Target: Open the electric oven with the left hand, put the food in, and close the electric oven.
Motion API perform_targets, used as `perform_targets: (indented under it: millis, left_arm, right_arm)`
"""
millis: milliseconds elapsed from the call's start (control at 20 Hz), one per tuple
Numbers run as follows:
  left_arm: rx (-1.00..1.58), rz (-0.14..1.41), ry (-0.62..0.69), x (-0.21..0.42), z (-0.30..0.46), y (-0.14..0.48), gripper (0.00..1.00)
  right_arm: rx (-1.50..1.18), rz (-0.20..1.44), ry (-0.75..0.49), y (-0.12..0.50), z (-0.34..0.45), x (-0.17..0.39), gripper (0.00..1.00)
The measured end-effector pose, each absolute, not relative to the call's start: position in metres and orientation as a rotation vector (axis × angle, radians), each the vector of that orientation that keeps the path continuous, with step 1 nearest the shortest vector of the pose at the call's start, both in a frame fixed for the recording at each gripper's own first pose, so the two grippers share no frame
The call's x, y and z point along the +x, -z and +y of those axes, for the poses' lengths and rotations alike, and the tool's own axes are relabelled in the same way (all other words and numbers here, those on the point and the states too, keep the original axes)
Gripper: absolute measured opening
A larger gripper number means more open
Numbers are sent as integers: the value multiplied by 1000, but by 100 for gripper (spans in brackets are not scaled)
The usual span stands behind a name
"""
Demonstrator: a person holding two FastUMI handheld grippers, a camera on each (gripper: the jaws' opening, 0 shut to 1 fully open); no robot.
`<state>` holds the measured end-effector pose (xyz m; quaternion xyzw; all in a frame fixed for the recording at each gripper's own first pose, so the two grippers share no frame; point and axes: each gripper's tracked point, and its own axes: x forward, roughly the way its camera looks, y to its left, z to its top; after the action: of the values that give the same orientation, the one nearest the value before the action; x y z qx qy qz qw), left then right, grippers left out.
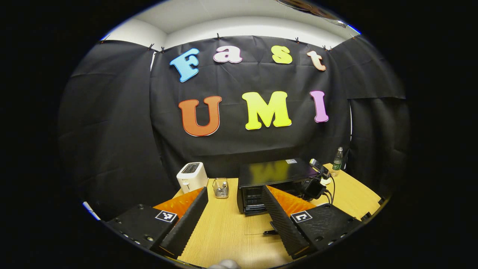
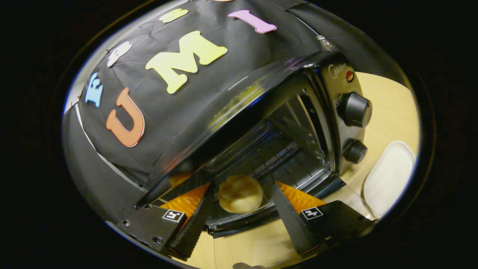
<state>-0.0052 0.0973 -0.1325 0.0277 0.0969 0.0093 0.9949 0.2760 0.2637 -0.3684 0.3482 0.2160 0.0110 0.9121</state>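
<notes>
the right gripper (image 2: 239,216) stands with its fingers spread wide, and the round golden-brown bread bun (image 2: 240,193) sits between them, at the mouth of the black electric oven (image 2: 261,123). whether the fingers touch the bun cannot be told; gaps seem to show at both sides, so it is judged released or nearly so. the bun appears to rest on the oven's front lip or rack, just ahead of the fingertips, with the two black control knobs (image 2: 356,110) off to the claw's right and a white oval plate (image 2: 388,175) lying beyond them on the light wooden table (image 2: 392,108).

the left gripper (image 1: 233,220) hangs open too, holding nothing, well back from the oven (its fingers frame the appliance ahead, with a white toaster (image 1: 192,176) ahead to the left).

the step in hand is likely seating the food. to do it well, the bun should sit deep enough that the door clears it; the right claw would best draw straight back, level, without nudging the bun outward.
</notes>
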Motion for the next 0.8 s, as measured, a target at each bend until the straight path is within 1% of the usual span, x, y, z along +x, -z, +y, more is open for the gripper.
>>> perform_targets:
  millis: [150,300,450,600,800]
  left_arm:
    - [49,188,-20,-4,96,133,95]
    - [42,180,-19,-3,95,134,95]
    - [45,179,-16,-4,91,141,95]
    - [37,184,-10,-8,82,160,95]
    - [28,198,10,-9,68,187,95]
  right_arm:
    - [679,437,-24,360,254,265,99]
    - [647,419,-56,343,244,248,99]
    - [515,345,-103,306,229,218,98]
    - [342,261,-130,262,201,184,98]
    - [124,150,-97,200,143,139,99]
